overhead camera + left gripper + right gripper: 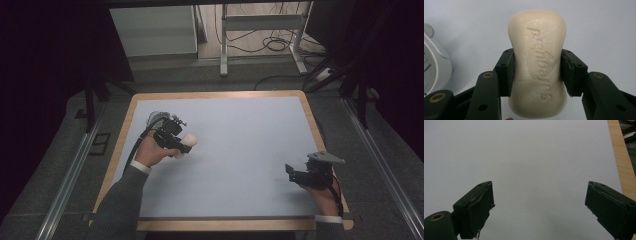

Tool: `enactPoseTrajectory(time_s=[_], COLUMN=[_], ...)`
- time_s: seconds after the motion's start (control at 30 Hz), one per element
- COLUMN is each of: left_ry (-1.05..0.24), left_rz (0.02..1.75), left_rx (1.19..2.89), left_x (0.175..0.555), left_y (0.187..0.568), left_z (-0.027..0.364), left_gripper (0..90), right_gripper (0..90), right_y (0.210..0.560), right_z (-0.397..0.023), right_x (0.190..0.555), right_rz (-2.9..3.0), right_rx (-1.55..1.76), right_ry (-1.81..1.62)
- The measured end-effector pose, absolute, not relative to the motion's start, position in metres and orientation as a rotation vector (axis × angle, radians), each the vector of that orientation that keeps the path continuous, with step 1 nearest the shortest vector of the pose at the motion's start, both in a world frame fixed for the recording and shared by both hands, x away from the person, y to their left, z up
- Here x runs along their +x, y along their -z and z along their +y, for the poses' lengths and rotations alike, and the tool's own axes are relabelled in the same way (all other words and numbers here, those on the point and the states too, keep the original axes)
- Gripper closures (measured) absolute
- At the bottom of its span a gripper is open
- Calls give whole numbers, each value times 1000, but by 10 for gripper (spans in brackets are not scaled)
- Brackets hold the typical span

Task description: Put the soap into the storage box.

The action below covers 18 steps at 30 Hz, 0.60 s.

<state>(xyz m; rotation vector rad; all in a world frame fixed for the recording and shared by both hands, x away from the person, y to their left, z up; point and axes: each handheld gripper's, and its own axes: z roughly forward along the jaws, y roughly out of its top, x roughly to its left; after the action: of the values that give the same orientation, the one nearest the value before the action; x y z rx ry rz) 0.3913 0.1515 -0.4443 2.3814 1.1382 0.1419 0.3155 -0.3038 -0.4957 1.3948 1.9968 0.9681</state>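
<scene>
Left hand-held gripper (537, 72) has the cream soap bar (537, 62) pinched tight by its sides, over the worktop's (240, 140) left part. Right hand-held gripper (539, 207) gapes wide, nothing in it.

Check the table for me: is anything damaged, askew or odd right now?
Little stands out. The soap bar sits squarely in the left gripper, its stamped lettering upside down in the left gripper view. The right gripper pads look slightly frayed at their edges. A white dish lies beside the soap.

soap bar (537, 62): cream, embossed lettering | soap dish (434, 67): white | table (250, 145): pale blue, wood edge
</scene>
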Motion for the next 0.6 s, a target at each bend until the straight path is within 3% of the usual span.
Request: enactPoseTrajectory(time_s=[0.6], left_ry=[-158], left_rz=[1189], left_rx=[2392], left_x=[406], left_y=[443], left_z=[164], left_gripper=[498], right_gripper=[81], right_y=[497], right_z=[-304], right_x=[316], right_rz=[1996], right_rx=[1401], right_ry=[-959])
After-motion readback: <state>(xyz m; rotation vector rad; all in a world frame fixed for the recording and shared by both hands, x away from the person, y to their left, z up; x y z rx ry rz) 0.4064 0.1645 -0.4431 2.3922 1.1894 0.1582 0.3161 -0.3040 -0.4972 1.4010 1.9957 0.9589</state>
